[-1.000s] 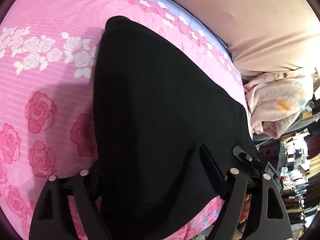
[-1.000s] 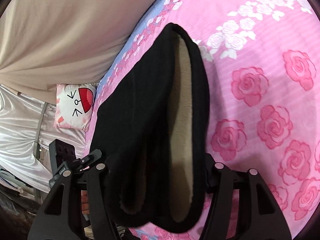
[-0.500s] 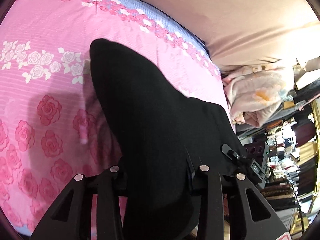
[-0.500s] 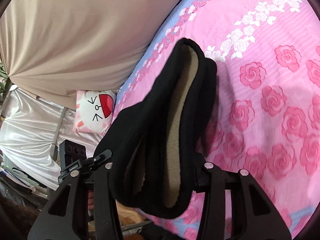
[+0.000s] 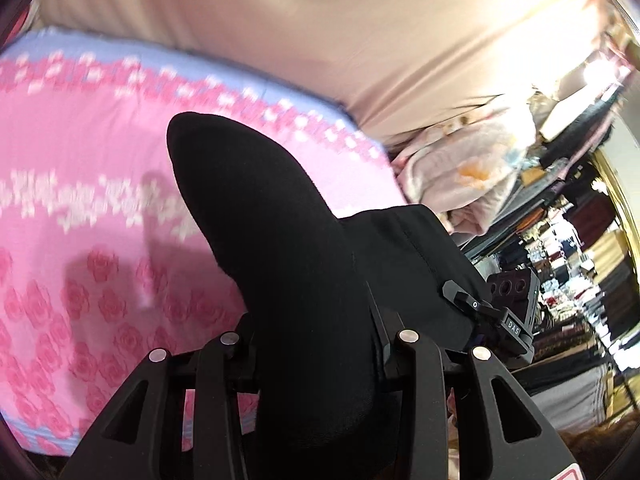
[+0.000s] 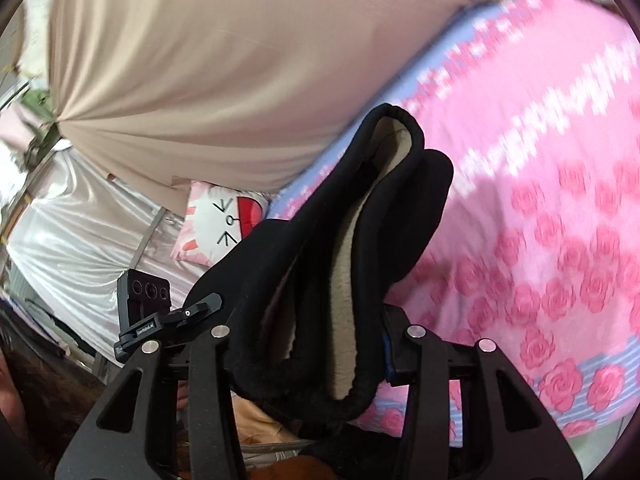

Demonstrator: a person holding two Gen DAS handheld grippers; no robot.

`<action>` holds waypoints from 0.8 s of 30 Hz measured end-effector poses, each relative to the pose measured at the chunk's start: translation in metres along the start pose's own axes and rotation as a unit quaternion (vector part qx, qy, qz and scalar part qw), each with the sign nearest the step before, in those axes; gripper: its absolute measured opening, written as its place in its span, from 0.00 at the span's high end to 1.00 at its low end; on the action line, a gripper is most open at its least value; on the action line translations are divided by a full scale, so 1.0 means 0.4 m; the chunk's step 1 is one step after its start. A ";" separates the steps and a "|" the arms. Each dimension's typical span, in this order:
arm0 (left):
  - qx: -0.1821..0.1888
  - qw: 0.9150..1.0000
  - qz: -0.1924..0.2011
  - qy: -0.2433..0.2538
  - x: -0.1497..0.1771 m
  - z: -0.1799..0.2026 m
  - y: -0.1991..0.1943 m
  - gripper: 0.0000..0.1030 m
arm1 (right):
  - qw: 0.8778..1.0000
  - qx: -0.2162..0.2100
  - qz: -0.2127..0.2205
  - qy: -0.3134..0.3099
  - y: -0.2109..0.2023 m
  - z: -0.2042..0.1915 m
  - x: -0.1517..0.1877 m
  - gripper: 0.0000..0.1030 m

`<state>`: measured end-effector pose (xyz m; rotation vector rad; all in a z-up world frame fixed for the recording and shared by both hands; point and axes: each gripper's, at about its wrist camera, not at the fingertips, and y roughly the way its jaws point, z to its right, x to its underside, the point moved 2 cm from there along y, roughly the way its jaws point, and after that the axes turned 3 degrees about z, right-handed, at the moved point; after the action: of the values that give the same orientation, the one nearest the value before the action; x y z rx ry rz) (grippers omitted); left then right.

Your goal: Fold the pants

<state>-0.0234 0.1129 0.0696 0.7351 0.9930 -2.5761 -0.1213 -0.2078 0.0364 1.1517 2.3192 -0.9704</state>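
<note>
The black pants (image 5: 280, 240) with a beige fleece lining (image 6: 352, 272) hang lifted off the pink rose bedsheet (image 5: 80, 220). My left gripper (image 5: 316, 344) is shut on a thick fold of the black cloth. My right gripper (image 6: 316, 336) is shut on the waistband end, where the lining shows. The far end of the pants points toward the bed in both views. The other gripper's camera block shows beside the cloth in the left wrist view (image 5: 512, 292) and in the right wrist view (image 6: 144, 292).
A beige curtain (image 5: 320, 32) hangs behind the bed. A cat-face pillow (image 6: 224, 220) lies at the bed's left end. A pale bundled blanket (image 5: 460, 184) and cluttered shelves (image 5: 580, 280) stand to the right. The sheet (image 6: 560, 200) spreads below.
Both grippers have risen and pulled back with the pants. The cloth has come off the sheet and now hangs bunched between the fingers. More of the room shows.
</note>
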 end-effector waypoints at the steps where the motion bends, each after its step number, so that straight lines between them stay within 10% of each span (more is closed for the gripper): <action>1: 0.002 1.000 0.011 0.013 -0.013 0.020 -0.016 0.67 | 1.000 -0.004 0.009 -0.012 -0.006 -0.019 -0.012 0.59; 24: 0.000 0.963 0.207 0.171 -0.373 0.176 -0.168 0.67 | 0.966 -0.076 0.150 -0.195 0.091 -0.302 -0.435 0.59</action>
<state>0.0466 0.1248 0.2330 1.2689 0.8192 -2.1292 0.0082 -0.1999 0.2078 1.0932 1.8126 -0.8063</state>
